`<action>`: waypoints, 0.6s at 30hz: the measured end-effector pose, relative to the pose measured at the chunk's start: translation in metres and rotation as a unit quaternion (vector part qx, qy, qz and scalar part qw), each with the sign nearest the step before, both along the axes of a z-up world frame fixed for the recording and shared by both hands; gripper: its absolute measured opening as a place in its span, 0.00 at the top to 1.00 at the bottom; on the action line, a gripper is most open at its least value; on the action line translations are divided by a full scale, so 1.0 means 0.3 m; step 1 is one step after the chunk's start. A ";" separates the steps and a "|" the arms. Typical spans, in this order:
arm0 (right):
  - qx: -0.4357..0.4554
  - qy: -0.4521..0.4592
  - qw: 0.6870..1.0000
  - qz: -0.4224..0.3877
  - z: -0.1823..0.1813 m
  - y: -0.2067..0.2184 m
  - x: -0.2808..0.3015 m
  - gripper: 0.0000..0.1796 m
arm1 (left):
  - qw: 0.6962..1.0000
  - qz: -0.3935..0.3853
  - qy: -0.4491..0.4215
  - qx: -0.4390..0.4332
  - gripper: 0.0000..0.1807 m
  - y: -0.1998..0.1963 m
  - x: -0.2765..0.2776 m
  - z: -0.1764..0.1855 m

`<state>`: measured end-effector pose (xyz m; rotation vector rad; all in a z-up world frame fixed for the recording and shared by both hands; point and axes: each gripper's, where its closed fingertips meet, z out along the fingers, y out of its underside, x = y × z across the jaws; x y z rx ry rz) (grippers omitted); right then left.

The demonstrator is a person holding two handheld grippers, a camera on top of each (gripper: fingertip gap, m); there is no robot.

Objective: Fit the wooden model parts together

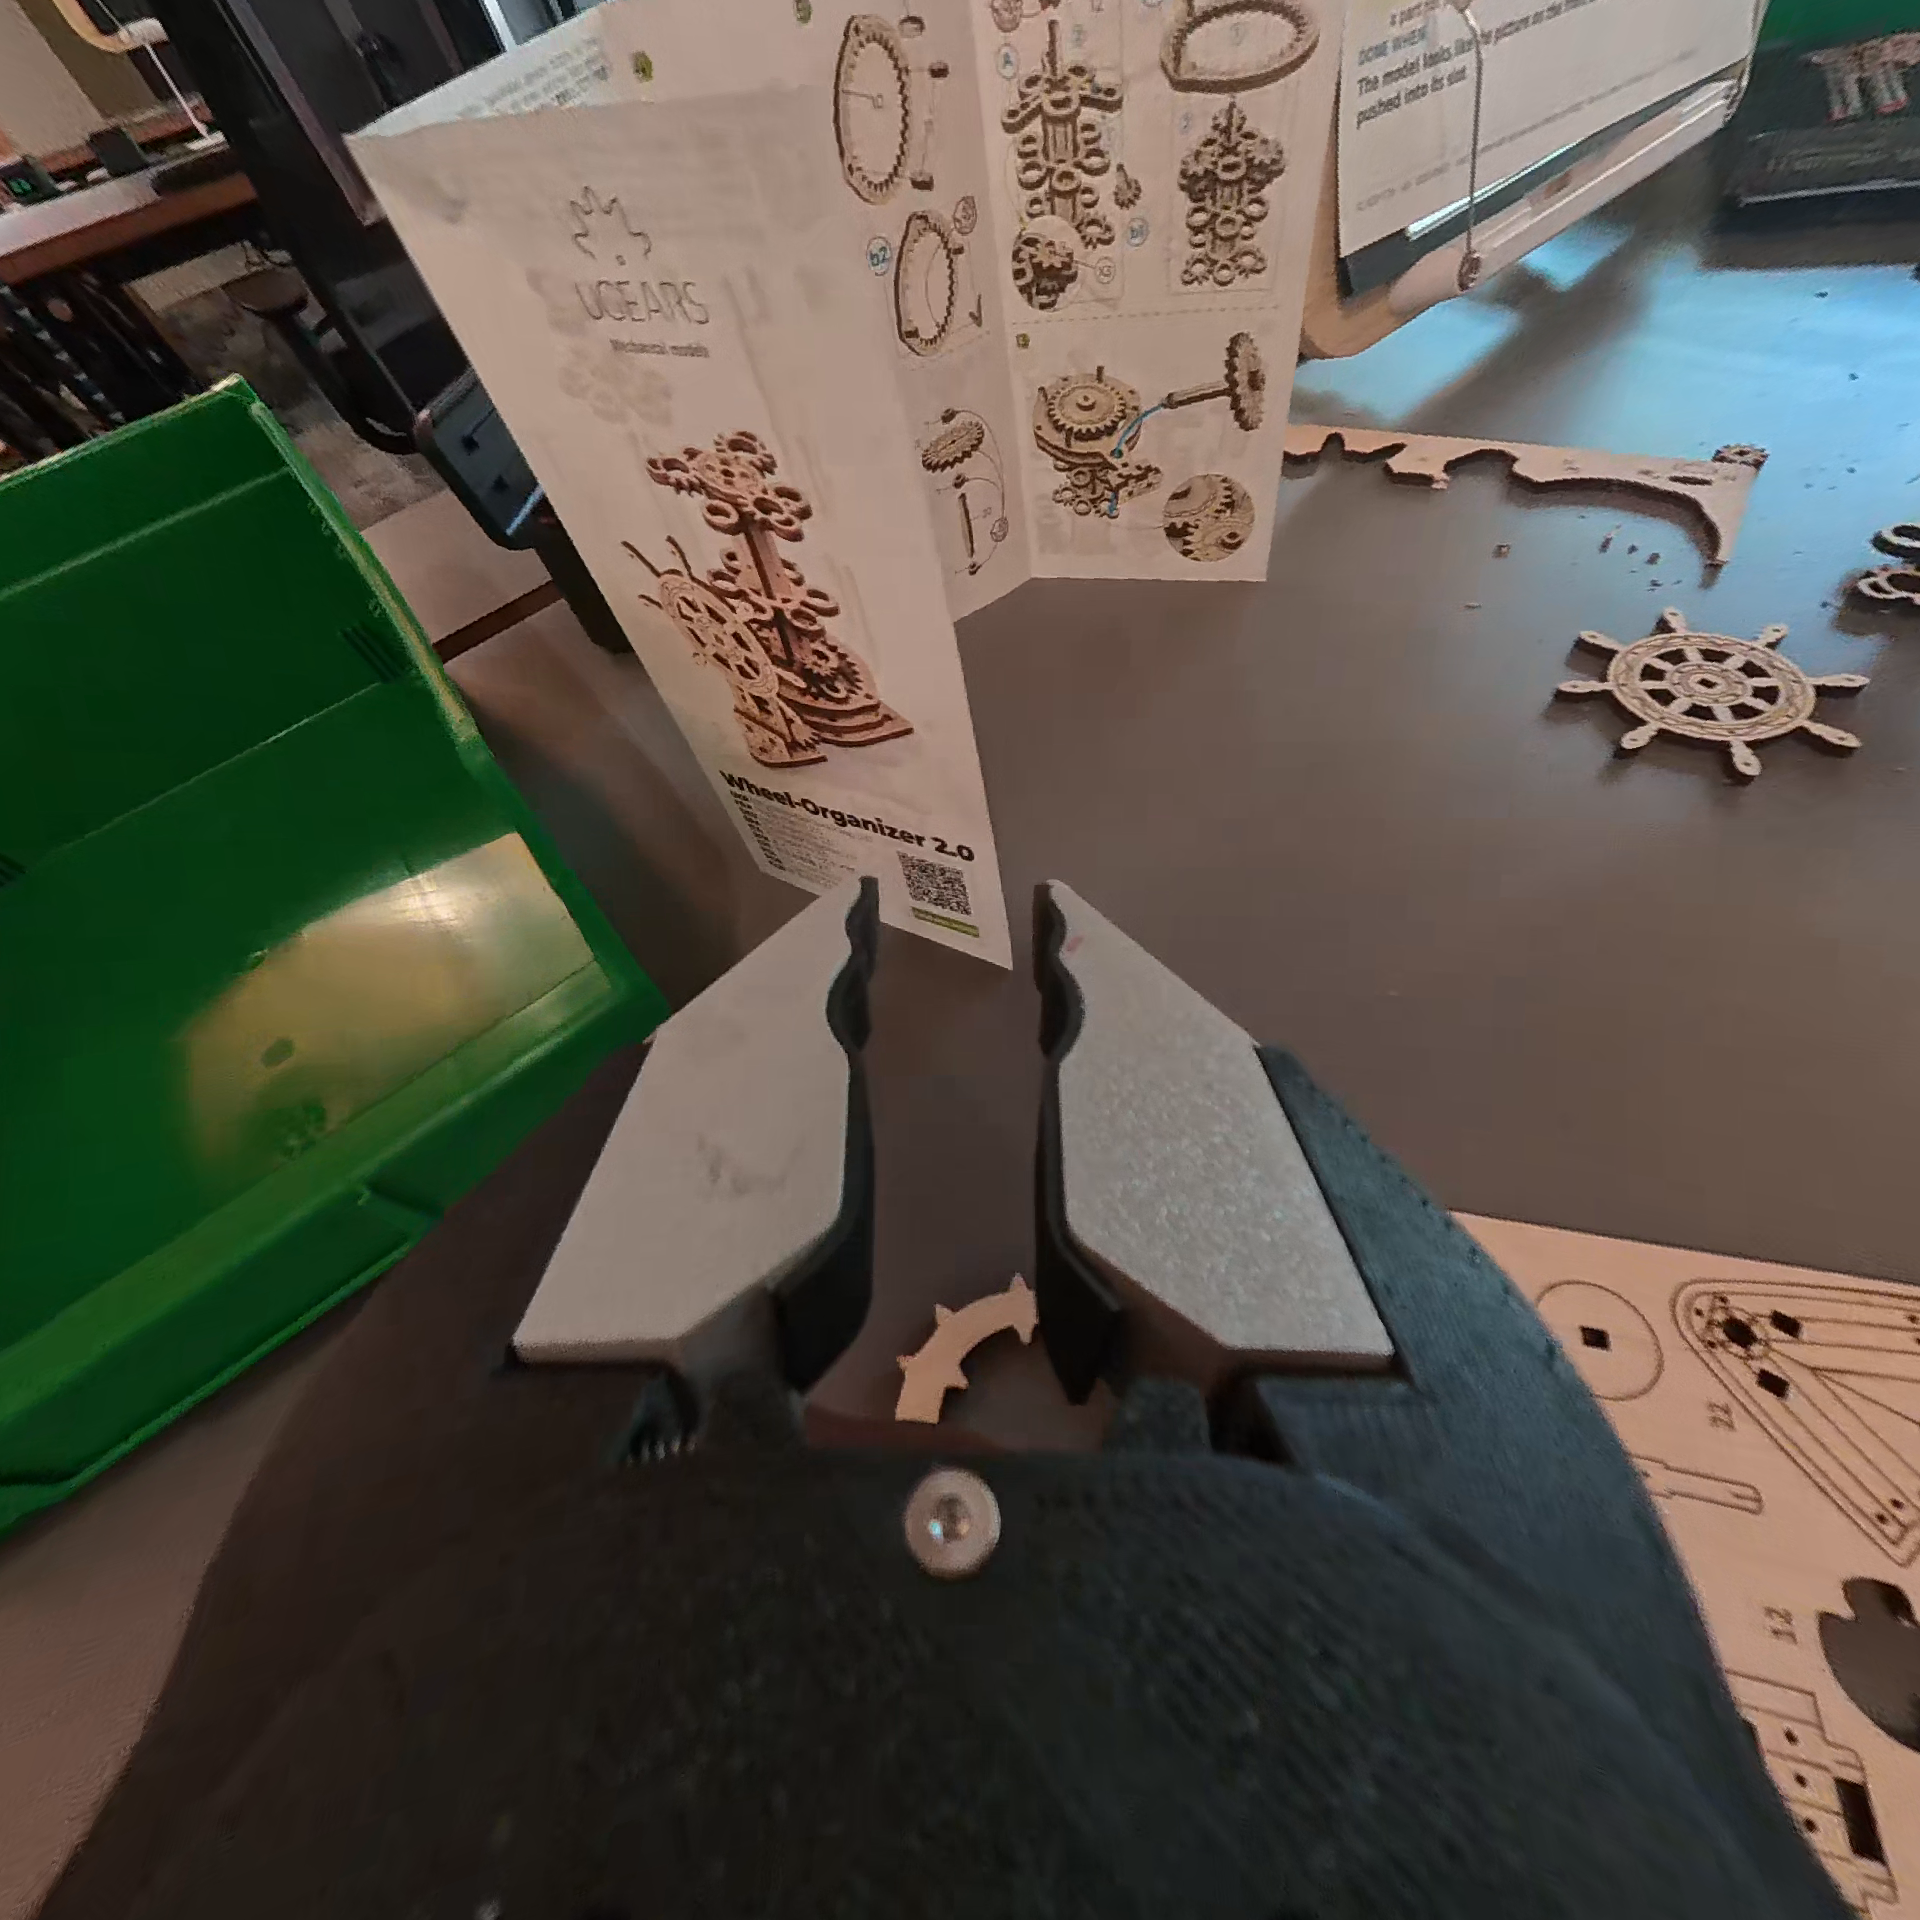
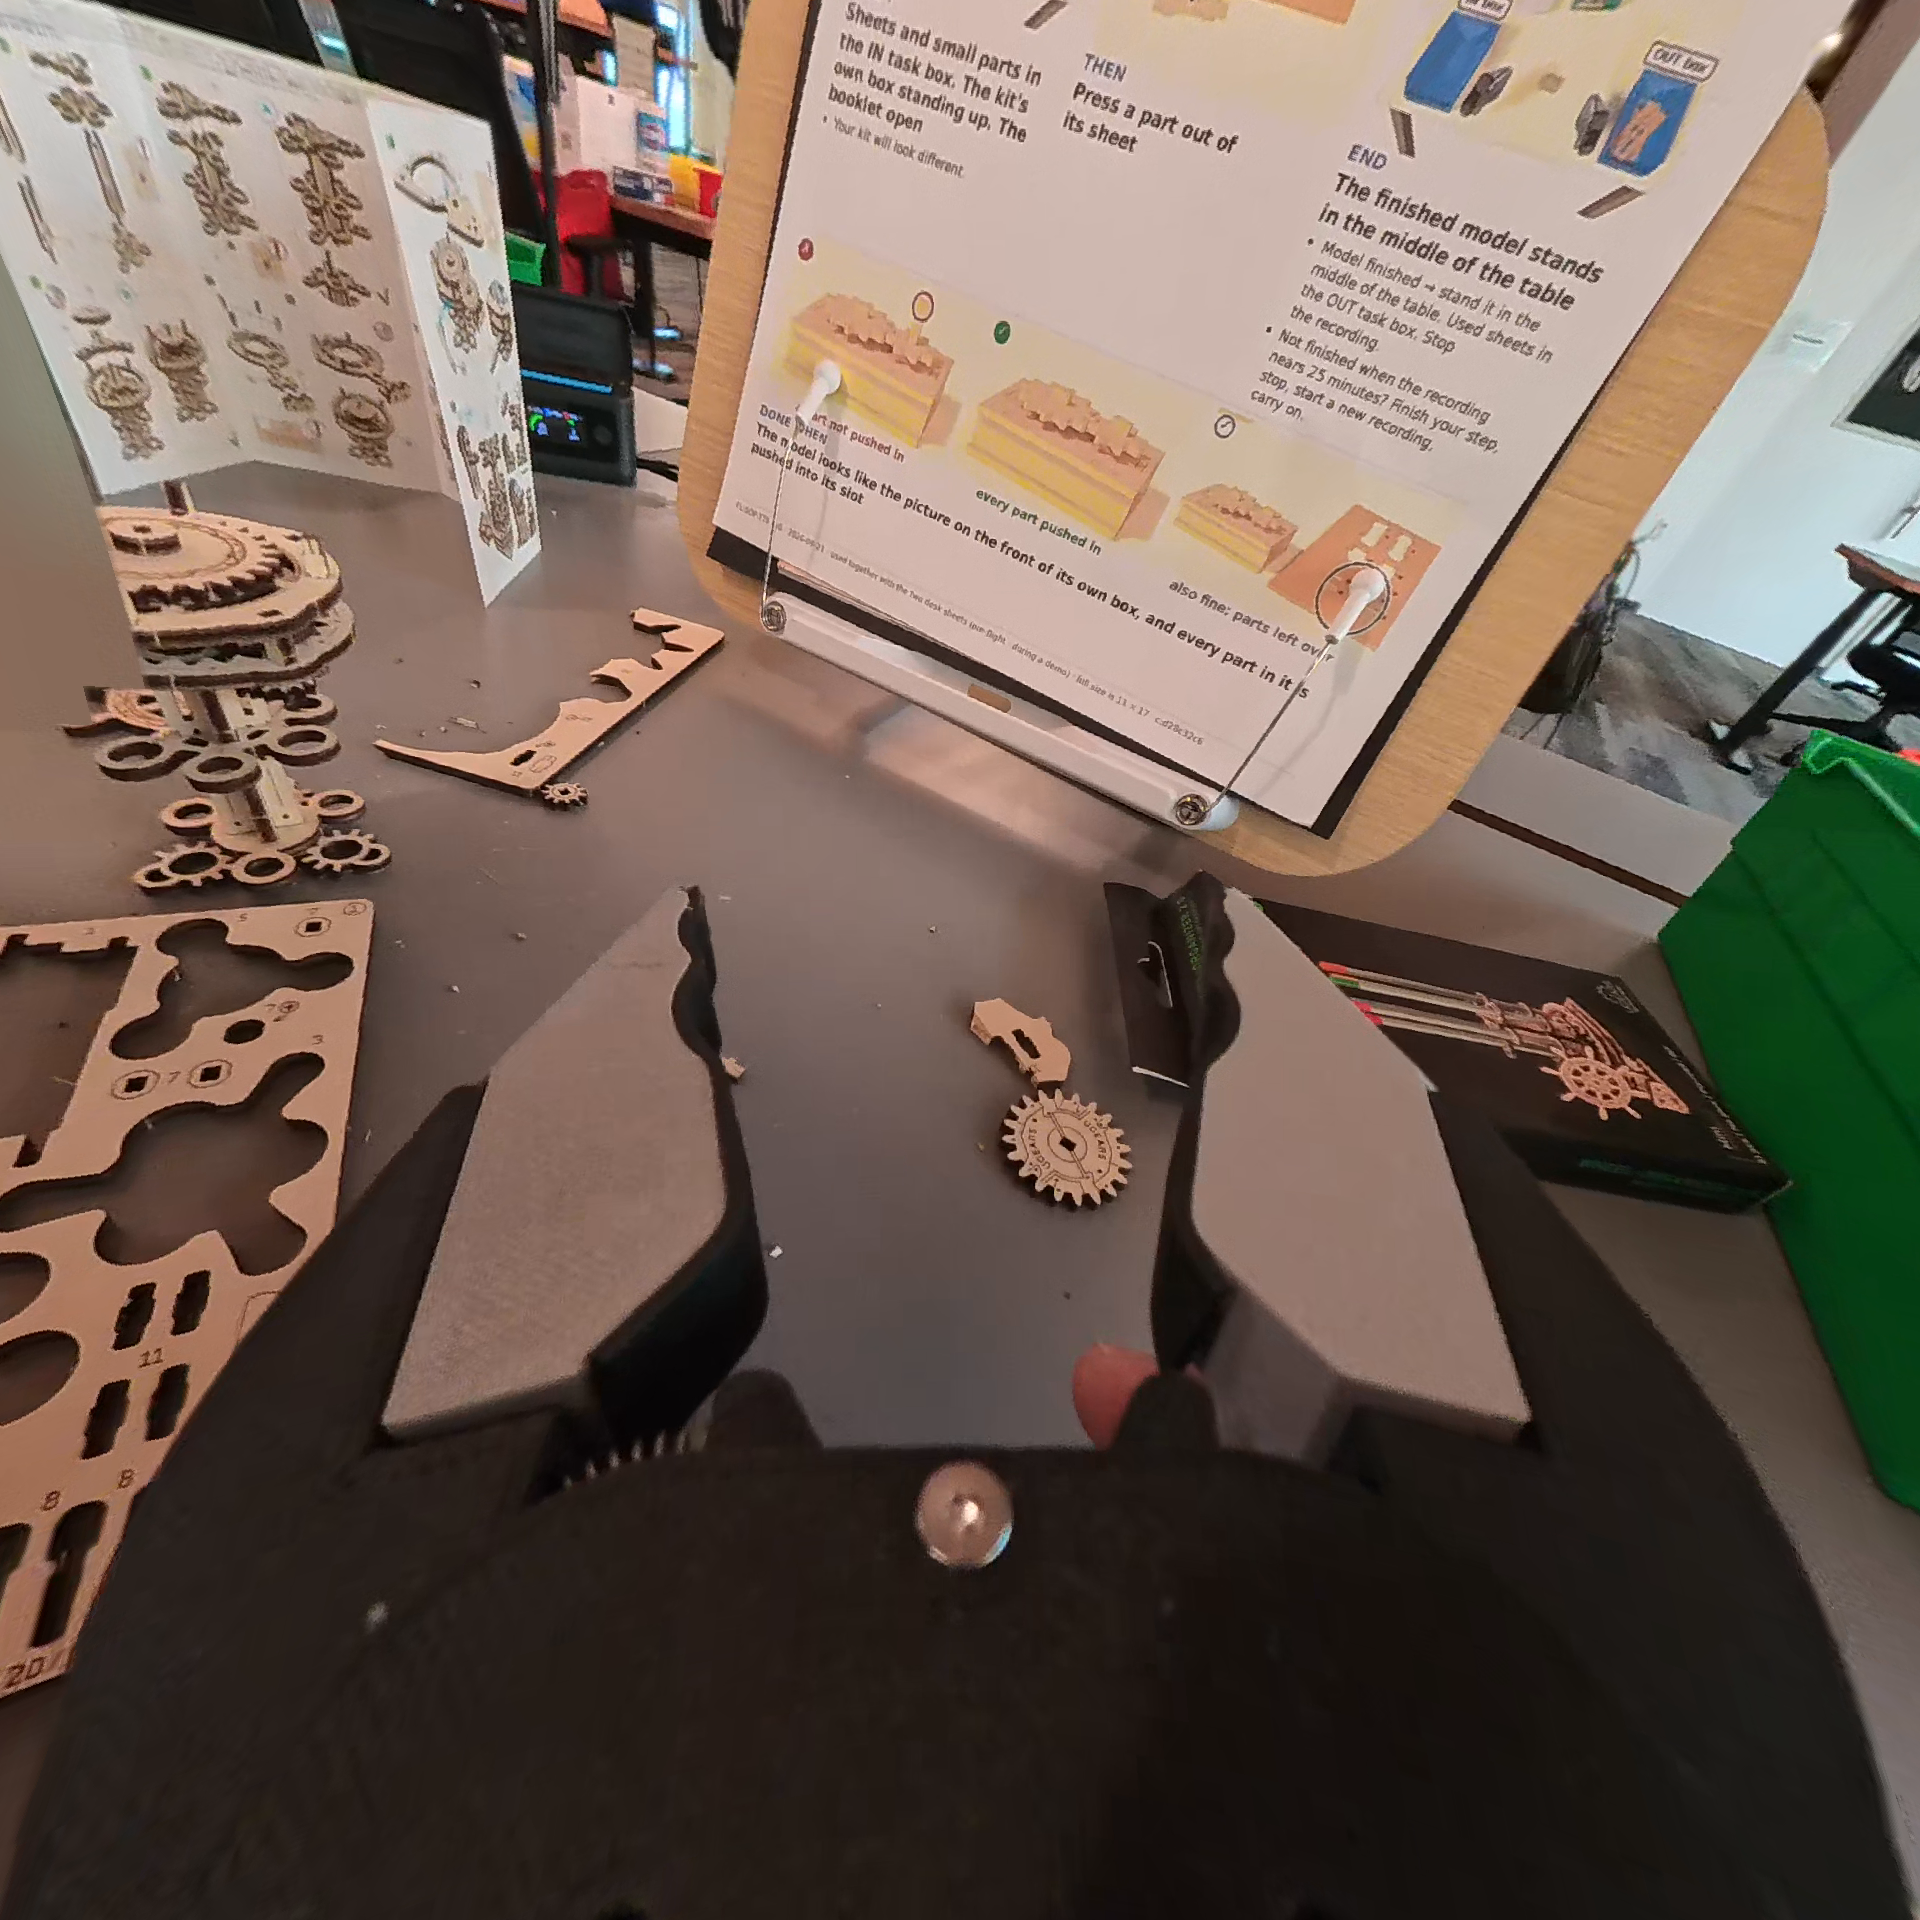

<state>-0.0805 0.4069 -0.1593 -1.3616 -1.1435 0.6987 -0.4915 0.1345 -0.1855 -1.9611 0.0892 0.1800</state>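
While the half-built wooden model (image 2: 223, 686) stands upright on the dark table (image 2: 883, 831) at the far left of the right wrist view, neither claw is anywhere close to touching it. It's a stack of gears on a post with ring-shaped pieces spread out at its foot.

The right gripper (image 2: 956, 987) hangs low over the table, pointing forward, jaws spread wide with nothing between them. On the table between its fingers lie a small wooden gear (image 2: 1065, 1146) and, just beyond it, a little curved offcut (image 2: 1021, 1039). A punched-out wooden sheet (image 2: 156, 1143) lies flat to the left, partly covered by the gripper body and cut off by the frame. Farther back there's a jagged leftover strip (image 2: 566, 727), a folded instruction booklet (image 2: 270, 270) standing up, and a clipboard stand (image 2: 1195, 416) holding a printed page. The kit's dark box (image 2: 1579, 1070) lies to the right, half hidden behind the right finger, next to a green bin (image 2: 1808, 1039).

The left gripper (image 1: 956, 925) is tilted down at the table, jaws parted a bit and holding nothing. A toothed arc piece (image 1: 961, 1351) peeks out down near the finger roots, mostly hidden. A ship's wheel part (image 1: 1709, 691) lies far right, another green bin (image 1: 260, 883) sits left, and a part sheet (image 1: 1714, 1455) is cut off at the near right.
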 end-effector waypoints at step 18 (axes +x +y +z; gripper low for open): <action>-0.029 0.036 0.998 -0.044 0.024 0.057 0.044 0.50 | 1.000 -0.017 0.011 0.018 0.85 -0.011 0.028 0.038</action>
